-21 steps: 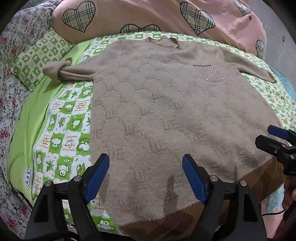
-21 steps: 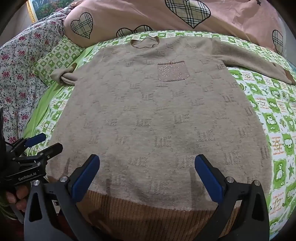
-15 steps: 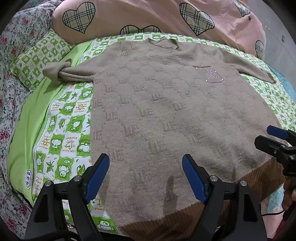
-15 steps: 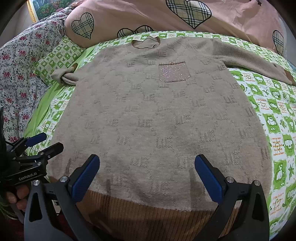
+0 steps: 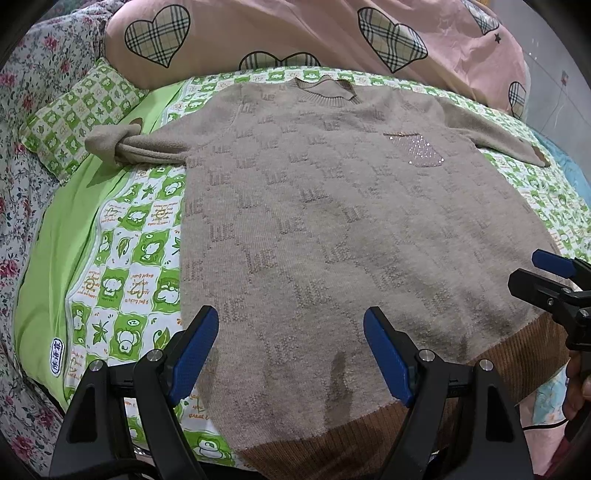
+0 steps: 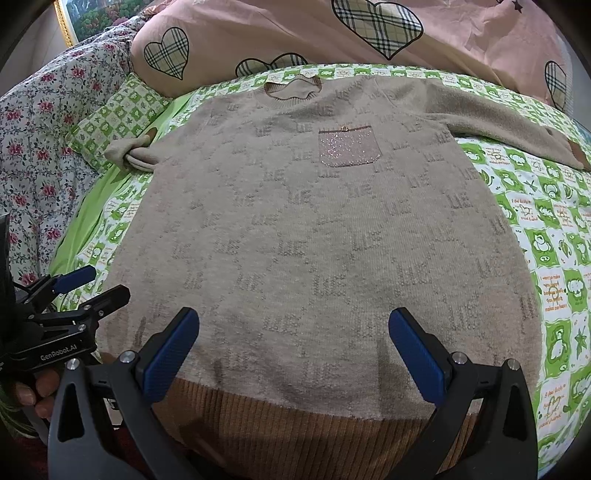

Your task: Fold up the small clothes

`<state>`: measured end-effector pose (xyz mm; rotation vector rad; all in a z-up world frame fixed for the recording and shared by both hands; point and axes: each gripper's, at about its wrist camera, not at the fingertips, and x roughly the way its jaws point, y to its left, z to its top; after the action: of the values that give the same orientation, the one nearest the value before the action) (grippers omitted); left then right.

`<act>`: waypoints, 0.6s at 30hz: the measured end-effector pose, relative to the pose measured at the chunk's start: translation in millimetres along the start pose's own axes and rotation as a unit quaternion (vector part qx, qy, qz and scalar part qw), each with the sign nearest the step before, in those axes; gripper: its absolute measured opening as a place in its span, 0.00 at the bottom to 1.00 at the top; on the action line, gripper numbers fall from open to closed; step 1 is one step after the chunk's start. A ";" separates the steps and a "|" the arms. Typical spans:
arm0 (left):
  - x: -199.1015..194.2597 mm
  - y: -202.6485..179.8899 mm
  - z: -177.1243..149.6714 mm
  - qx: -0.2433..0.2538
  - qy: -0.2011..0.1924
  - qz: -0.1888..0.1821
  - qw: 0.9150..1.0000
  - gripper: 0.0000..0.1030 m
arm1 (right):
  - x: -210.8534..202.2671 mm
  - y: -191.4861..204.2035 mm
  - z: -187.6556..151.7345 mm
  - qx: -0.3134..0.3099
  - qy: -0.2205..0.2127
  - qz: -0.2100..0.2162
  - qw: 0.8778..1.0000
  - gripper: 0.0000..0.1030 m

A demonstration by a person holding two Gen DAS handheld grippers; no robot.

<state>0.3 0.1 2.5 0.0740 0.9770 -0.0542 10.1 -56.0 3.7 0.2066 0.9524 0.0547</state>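
In the left wrist view, the beige knit sweater (image 5: 332,229) lay flat and face up on the green patterned sheet (image 5: 122,236), neck toward the pink heart quilt (image 5: 295,33). The left gripper (image 5: 291,332) hung over the lower left part of the sweater with its blue pads wide apart, holding nothing. The left sleeve (image 5: 136,147) was bunched and twisted near the small pillow (image 5: 77,114); if a fold started from the hem, this sleeve could probably be trapped crooked inside.

In the right wrist view, the right gripper (image 6: 295,332) was also spread wide and empty, just above the brown ribbed hem (image 6: 314,424). The glitter pocket (image 6: 349,146) faced up. The right sleeve (image 6: 517,122) stretched out far to the side. The knit looked thick and soft, so one finger might catch only the top layer, and the two layers could slide apart.
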 end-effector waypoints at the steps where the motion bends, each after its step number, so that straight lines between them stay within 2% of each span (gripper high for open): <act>1: -0.2 0.0 0.1 0.000 0.001 -0.001 1.000 0.79 | 0.0 0.0 0.3 0.000 0.000 0.000 1.000 0.99; 10: -0.8 -0.9 0.7 -0.003 0.004 -0.003 1.000 0.79 | -1.9 0.9 0.3 0.001 0.001 0.001 1.000 0.99; 15: -1.4 -2.6 1.1 0.005 -0.011 0.008 1.000 0.79 | -3.7 5.2 4.5 0.003 0.001 0.002 1.000 0.99; 18: -1.3 -2.4 1.3 0.004 -0.008 0.007 1.000 0.79 | -5.2 4.8 3.0 -0.008 -0.004 -0.015 1.000 0.99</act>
<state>0.4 -2.5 4.1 0.0878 0.9595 -0.0464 9.8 -52.5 10.5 0.1768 0.9467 0.0336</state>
